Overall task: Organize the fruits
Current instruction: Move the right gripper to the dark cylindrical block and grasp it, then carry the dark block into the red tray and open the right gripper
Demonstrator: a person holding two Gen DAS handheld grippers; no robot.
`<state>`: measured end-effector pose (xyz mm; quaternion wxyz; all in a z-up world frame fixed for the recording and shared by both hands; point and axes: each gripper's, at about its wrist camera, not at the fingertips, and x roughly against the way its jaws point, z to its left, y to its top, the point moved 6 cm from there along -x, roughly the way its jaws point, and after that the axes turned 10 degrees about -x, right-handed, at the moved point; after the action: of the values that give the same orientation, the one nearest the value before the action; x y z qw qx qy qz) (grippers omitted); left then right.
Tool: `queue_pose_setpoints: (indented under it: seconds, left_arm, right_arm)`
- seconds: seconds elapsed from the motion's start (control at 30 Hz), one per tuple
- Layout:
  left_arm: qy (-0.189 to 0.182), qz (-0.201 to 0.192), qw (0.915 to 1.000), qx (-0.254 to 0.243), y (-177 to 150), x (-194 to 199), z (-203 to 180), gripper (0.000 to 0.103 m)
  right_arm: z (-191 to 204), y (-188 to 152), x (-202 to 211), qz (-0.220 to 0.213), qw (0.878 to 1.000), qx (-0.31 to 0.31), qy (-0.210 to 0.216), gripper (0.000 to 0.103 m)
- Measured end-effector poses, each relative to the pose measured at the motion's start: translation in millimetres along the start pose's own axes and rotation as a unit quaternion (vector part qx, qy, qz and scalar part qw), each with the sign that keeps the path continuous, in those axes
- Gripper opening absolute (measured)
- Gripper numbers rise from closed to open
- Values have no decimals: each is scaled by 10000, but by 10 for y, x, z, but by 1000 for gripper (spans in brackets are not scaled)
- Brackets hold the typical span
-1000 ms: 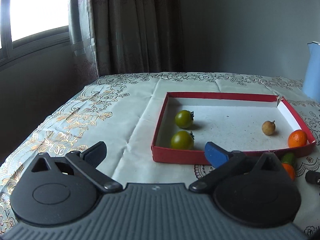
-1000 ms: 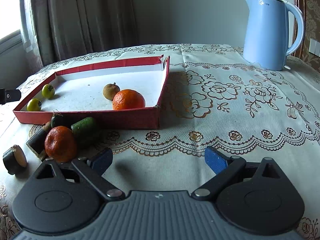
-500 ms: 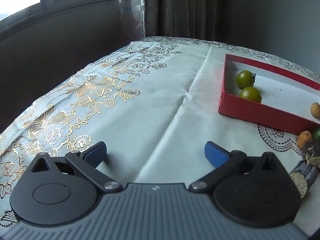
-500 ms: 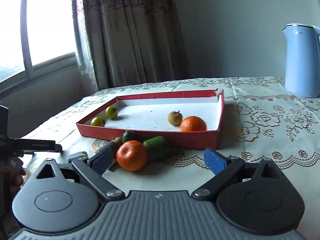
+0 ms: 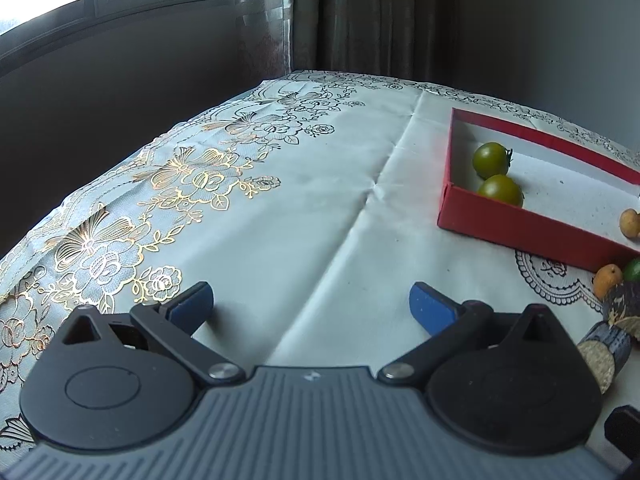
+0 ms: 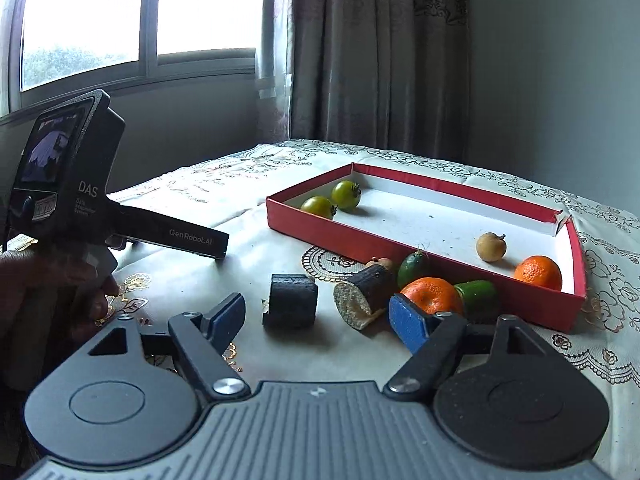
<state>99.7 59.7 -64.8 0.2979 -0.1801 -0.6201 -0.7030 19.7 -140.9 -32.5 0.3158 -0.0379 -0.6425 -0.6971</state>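
longan [image 5: 631, 223] cut by frame edge

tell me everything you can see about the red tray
The shallow red cardboard tray has a white inside and low walls, torn open at one far corner. It lies flat on the floral tablecloth. Inside: two green tomatoes, a small tan round fruit and an orange mandarin. More fruit lies outside against its near wall.

A floral tablecloth [image 5: 280, 216] covers the table; behind its far edge hangs a brown curtain [image 6: 376, 52], with a window [image 6: 132, 20] left of the curtain
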Motion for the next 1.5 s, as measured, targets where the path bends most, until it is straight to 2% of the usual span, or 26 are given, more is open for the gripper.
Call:
queue_pose_setpoints:
  seconds: [0.17,0.37,0.57,0.83,1.07,1.5]
  left_arm:
    - [-12,1,10000,17,-2,-4,2,103]
    - [-15,0,10000,23,-4,-2,5,103]
    - [-15,-1,10000,21,-3,-2,6,103]
    - [-17,-2,10000,22,-4,-2,5,103]
    - [-17,-2,10000,21,-4,-3,6,103]
    - [-18,-4,10000,19,-5,-3,8,103]
  right_arm:
    - [136,-4,-89,142,9995,112,240,64]
    - [154,23,-248,345,9991,54,223,60]
    - [72,17,-359,599,9979,-199,130,34]
    - [104,22,-317,497,9986,-118,139,32]
    - [149,75,-179,165,9996,-116,175,31]
    - [-4,434,-50,-478,9987,-180,-74,31]
